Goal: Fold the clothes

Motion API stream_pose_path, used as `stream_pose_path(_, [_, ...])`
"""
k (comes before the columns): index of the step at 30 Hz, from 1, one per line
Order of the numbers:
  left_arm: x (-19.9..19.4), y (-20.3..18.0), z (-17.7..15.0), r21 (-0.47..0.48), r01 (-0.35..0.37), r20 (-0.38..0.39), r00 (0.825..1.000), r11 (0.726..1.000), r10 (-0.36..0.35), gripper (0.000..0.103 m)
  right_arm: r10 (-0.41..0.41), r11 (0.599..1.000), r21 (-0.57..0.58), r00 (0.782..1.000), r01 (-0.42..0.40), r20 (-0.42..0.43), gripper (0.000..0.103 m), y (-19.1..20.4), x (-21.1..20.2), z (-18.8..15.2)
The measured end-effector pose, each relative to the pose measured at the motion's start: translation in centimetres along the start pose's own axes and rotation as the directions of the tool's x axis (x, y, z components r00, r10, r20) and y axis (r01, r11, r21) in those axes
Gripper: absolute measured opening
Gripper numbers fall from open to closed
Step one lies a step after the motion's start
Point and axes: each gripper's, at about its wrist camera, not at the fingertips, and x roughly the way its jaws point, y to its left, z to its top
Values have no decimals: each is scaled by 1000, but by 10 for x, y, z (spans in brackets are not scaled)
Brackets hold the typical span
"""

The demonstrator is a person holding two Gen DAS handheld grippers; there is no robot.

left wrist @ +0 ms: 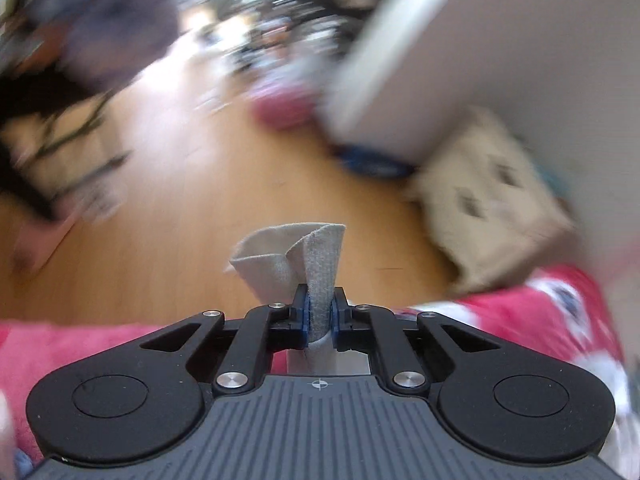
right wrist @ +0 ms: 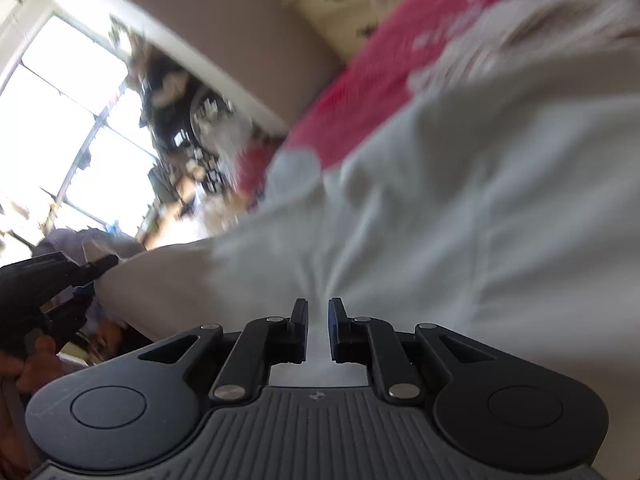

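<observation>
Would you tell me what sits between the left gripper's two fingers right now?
A bunched fold of the grey cloth is pinched between the left gripper fingers, sticking up past their tips; the left wrist view shows it clearly.

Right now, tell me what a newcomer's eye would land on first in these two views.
The left gripper is shut on a corner of grey cloth that sticks up in the middle of the left view, above a wooden floor. In the right view the same pale cloth fills the frame ahead of the right gripper, with a pink-red bedspread behind.
</observation>
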Motion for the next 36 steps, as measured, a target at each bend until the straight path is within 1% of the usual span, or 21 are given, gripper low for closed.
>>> stream_pose_path(2, [-31,-33,-8,125,144,14,989,982,-147,8,26,999,31,998,-28,63,12,-8,-42,7])
stream_pose_path(3, [-49,-52,-16,200,225,6,973,954,-231,8,27,999,38,995,-30,98,12,-13,-67,10])
stream_pose_path(5, [-85,-85,-36,324,383,-39,919,865,-392,8,18,998,56,985,-28,171,14,-27,-121,8])
stream_pose_path(6, [-101,-97,-47,370,447,-68,887,814,-456,8,9,997,70,979,-23,203,14,-36,-149,3])
stream_pose_path(8, [-137,-120,-79,480,567,-140,803,669,-580,8,-15,995,103,965,-12,260,15,-54,-203,-8])
stream_pose_path(10, [-167,-134,-116,572,635,-220,728,519,-649,8,-55,986,169,952,3,303,17,-78,-254,-32])
stream_pose_path(11, [-177,-137,-135,604,656,-264,701,453,-662,8,-75,978,211,948,8,311,17,-89,-272,-45])
stream_pose_path(12, [-187,-139,-157,625,681,-328,673,382,-663,8,-99,966,258,943,15,317,18,-101,-290,-62])
stream_pose_path(13, [-193,-139,-178,631,705,-400,653,323,-643,8,-123,955,296,941,26,314,18,-110,-303,-79])
stream_pose_path(15, [-195,-135,-223,629,746,-557,628,218,-544,11,-173,932,359,940,59,295,19,-124,-317,-112])
stream_pose_path(16, [-192,-130,-244,626,759,-621,625,180,-473,13,-193,916,394,942,74,273,21,-132,-318,-130])
stream_pose_path(19, [-176,-105,-294,627,767,-731,640,135,-239,20,-207,880,468,954,84,218,21,-147,-310,-168])
stream_pose_path(21, [-171,-90,-302,609,774,-760,632,173,-151,26,-205,876,474,960,92,192,22,-148,-301,-182])
stream_pose_path(22, [-171,-85,-298,592,781,-769,622,199,-149,33,-195,877,472,964,89,180,27,-146,-295,-184])
stream_pose_path(23, [-173,-80,-293,567,789,-779,607,234,-158,43,-183,879,470,969,84,167,30,-143,-288,-185])
stream_pose_path(25, [-177,-72,-282,507,806,-801,572,306,-179,48,-153,883,463,978,72,139,39,-137,-275,-186])
stream_pose_path(26, [-176,-69,-279,477,803,-807,561,356,-183,52,-136,887,457,983,66,122,40,-134,-267,-185])
stream_pose_path(29, [-168,-62,-273,386,778,-819,536,496,-203,52,-126,902,421,991,92,53,44,-125,-249,-182])
stream_pose_path(32, [-151,-60,-278,281,737,-841,498,615,-212,52,-138,916,378,990,131,-8,44,-117,-235,-180])
stream_pose_path(34, [-138,-56,-285,216,697,-850,479,684,-220,52,-141,924,354,989,146,-40,43,-113,-229,-182])
stream_pose_path(36, [-127,-52,-294,166,658,-857,464,735,-222,52,-139,934,324,989,150,-57,42,-109,-225,-179])
